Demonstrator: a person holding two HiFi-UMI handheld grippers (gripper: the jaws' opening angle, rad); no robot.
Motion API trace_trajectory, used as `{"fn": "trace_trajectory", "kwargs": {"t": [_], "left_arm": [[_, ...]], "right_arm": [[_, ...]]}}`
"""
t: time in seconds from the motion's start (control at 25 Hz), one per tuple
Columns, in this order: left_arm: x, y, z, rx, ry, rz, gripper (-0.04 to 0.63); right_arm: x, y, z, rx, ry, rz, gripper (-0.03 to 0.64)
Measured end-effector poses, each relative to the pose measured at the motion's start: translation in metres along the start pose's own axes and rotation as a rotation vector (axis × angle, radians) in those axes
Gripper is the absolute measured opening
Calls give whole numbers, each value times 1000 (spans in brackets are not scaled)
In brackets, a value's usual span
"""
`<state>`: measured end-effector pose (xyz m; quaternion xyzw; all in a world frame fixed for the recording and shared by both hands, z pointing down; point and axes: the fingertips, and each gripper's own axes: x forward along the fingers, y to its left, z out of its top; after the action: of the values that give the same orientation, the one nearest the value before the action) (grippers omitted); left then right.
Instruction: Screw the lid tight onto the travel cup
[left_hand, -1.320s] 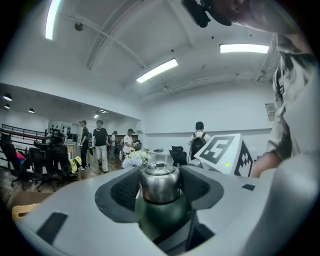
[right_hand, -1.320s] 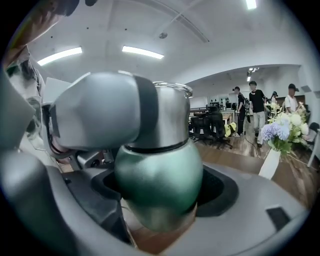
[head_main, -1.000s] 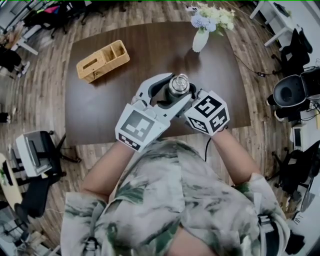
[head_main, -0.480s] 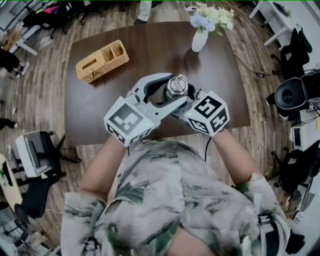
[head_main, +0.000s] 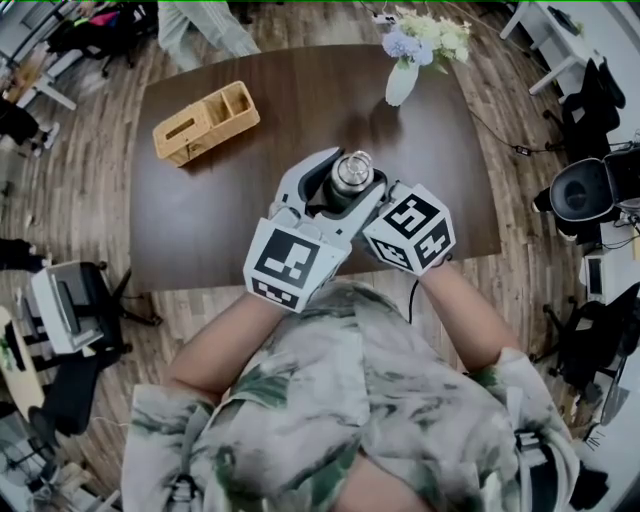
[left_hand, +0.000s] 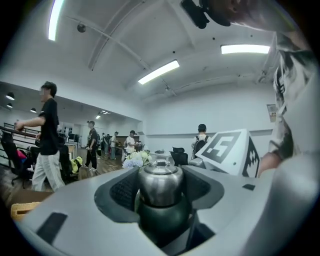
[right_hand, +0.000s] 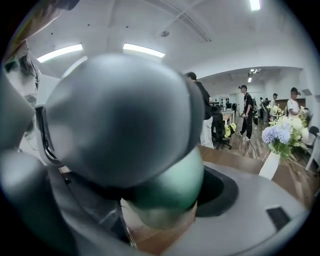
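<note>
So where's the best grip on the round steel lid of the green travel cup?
The round steel lid, by its straight side wall below the knob, level from the side, since the green cup body is upright in the right gripper. The left gripper straddles the lid there, jaws just opened.

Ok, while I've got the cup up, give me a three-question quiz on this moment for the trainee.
1. True or false: the vase of flowers stands at the table's near edge, by the person.
2. What stands between the left gripper's jaws? A wicker box; B silver lid; C vase.
3. Which gripper holds the travel cup by its green body?
Key: 1 false, it stands at the far edge. 2 B; those jaws have just been opening, lid between them. 3 the right gripper.
</note>
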<state>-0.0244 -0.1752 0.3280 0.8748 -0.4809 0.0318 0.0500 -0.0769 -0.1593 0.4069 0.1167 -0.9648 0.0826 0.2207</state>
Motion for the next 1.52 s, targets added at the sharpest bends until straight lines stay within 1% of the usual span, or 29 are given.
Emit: {"fn": "trace_trajectory", "kwargs": {"t": [0.08,0.2,0.36,0.52,0.76,0.92,1.12,1.24,1.52], "left_arm": [[-1,-2,0,4,1,-35,273],[-1,-3,0,-11,2,-85,273],[-2,-5,2,-2,0,-131,273],[-4,-9,1,25,4,-185,272],[-6,-13,0,30,3,-280,272],[-6,-15,-1,22,7,-324,272],[-10,-17,-4,42,-5,-379,272],[-11,-17,-5,33,-10,-399,272],[-12,-16,-6,13,-19,-409,272]], "right_arm": [[0,1,1,-10,3,1,403],[-1,1,1,-23,8,-3,403],[-2,3,2,-19,2,7,403],[-2,5,1,-29,8,8,403],[-3,7,-1,-35,14,13,403],[-4,8,-2,-40,19,17,403],[-3,12,-4,-50,27,23,403],[-2,13,-6,-48,29,25,403],[-1,13,-7,-48,34,29,403]]}}
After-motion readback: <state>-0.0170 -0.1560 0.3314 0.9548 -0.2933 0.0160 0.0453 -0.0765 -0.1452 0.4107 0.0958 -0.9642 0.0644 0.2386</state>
